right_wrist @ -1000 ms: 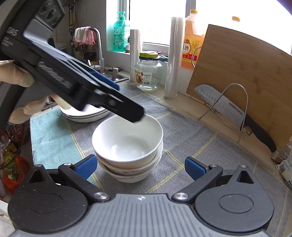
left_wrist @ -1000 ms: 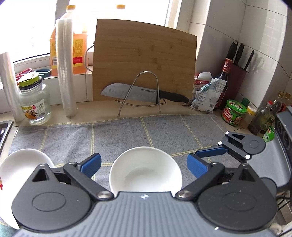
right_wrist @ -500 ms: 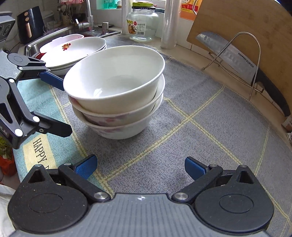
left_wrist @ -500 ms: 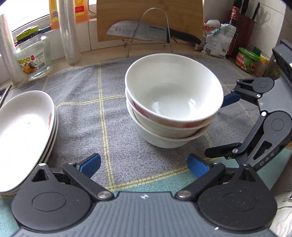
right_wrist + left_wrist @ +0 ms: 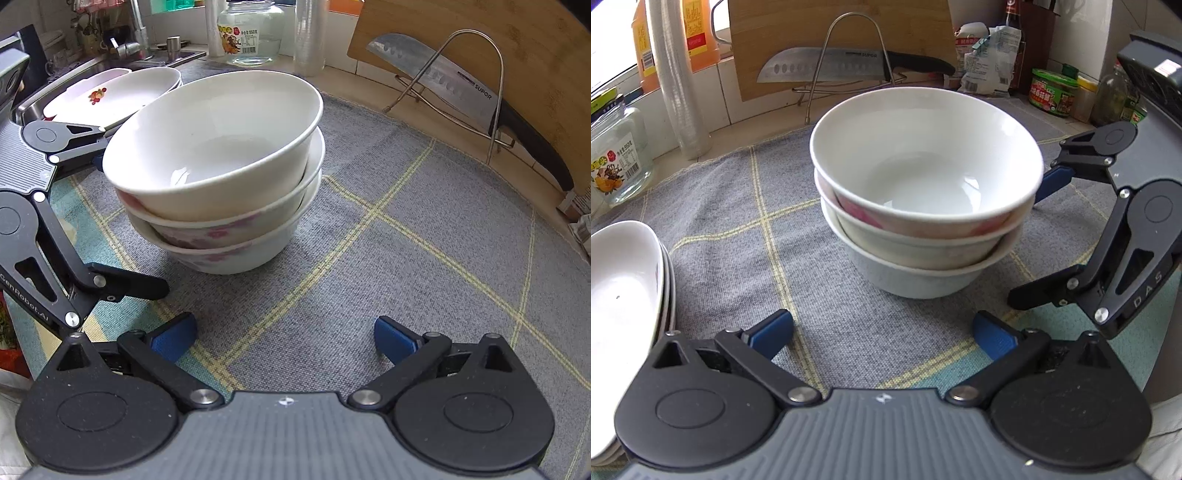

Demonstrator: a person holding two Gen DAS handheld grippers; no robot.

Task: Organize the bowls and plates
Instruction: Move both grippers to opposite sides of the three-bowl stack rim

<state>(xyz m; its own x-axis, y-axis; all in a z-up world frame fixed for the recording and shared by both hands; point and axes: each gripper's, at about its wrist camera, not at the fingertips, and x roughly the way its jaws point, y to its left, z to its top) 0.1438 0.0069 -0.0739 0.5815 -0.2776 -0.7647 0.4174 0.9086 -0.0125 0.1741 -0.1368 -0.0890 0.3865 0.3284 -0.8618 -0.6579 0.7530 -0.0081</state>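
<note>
Bowls (image 5: 923,206), three nested, top empty

The left gripper (image 5: 882,332) is built of matte black linkage arms with round pivot housings, silver screw heads and blue pads (image 5: 772,331), behind a ribbed grey body marked with a small white emblem. The right gripper (image 5: 284,332) is made alike; "DAS" lettering is seen on its black arm.
</note>
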